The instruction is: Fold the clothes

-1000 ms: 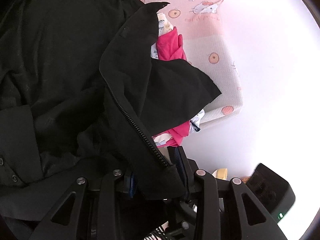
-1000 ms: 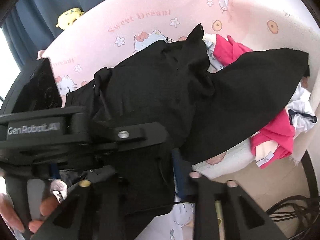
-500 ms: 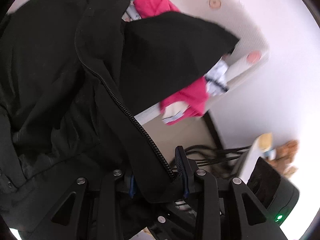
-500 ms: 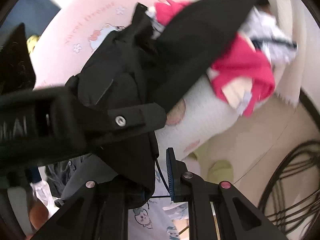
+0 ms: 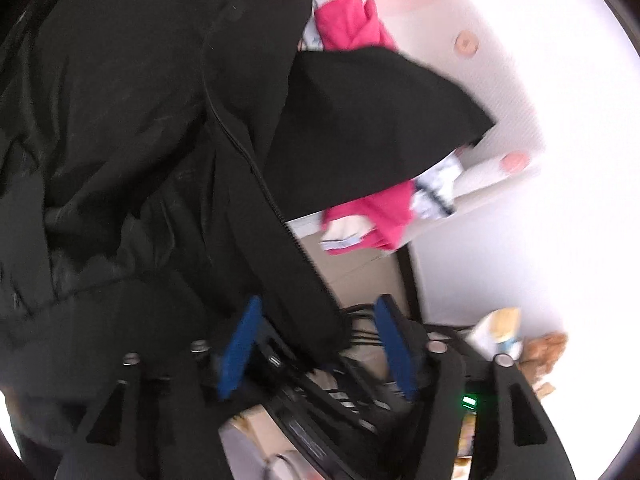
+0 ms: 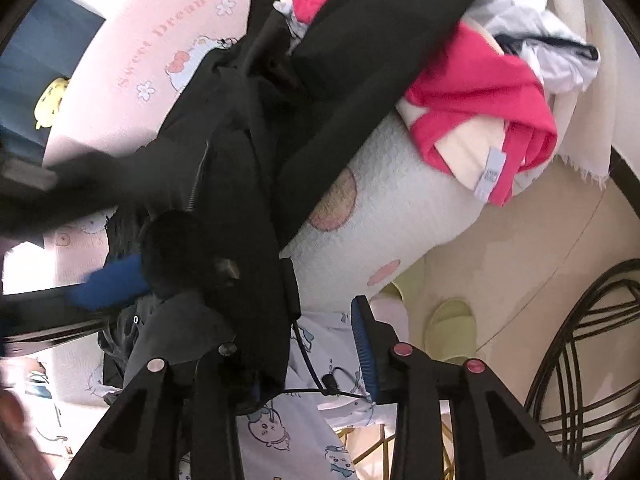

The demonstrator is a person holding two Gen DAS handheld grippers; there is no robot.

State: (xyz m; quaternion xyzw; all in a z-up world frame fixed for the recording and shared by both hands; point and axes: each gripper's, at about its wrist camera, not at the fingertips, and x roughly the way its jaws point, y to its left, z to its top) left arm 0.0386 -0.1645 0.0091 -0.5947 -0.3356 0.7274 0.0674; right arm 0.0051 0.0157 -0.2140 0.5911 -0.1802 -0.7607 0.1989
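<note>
A black zip-up jacket (image 5: 132, 128) lies heaped on the pink bed. Its zipper edge (image 5: 296, 272) hangs down between the blue pads (image 5: 240, 344) of my left gripper (image 5: 316, 346). The jaws are opening, and the right pad stands apart from the cloth. In the right wrist view the jacket (image 6: 240, 168) drapes over the left finger of my right gripper (image 6: 308, 344) and hides it. Those jaws are opening too, with a gap between the cloth and the right pad (image 6: 364, 344). My left gripper's blue pad (image 6: 108, 284) shows blurred at the left.
A second black garment (image 5: 372, 120), a pink one (image 6: 480, 92) and a white one (image 6: 532, 48) hang over the corner of the bed (image 6: 384, 208). On the floor below are yellow slippers (image 6: 452, 328) and black cables (image 6: 580, 340).
Both grippers were shut on the jacket's edge and now have their jaws apart. Both views have swung past the bed's corner toward the floor.
</note>
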